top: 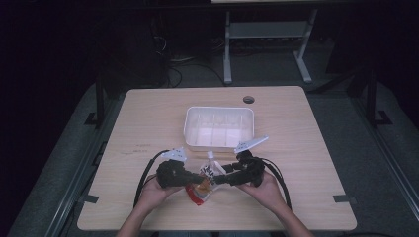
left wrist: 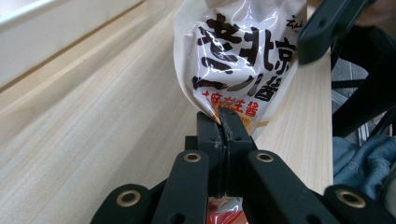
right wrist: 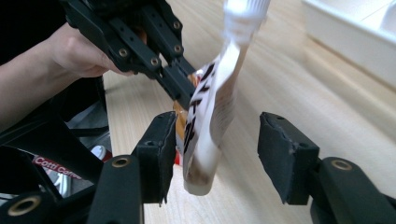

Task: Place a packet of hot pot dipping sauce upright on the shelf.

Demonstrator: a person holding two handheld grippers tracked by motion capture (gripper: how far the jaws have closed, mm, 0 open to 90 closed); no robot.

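Low in the middle of the high view, the left tongs (left wrist: 219, 122) pinch a corner of the sauce pouch (left wrist: 243, 56) above the bench (top: 148, 123). The right tongs (right wrist: 212, 154) stand spread around it. They should close squarely below the white spout (right wrist: 243, 18), I think, before pulling.

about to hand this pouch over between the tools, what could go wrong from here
1. The left tool pinches only a thin edge of the sauce pouch, so it could slip free.
2. The right tool is open around the pouch with its jaws apart; closing hard on the body might squeeze sauce toward the white spout.
3. A dropped pouch would land on the table, short of the white bin.
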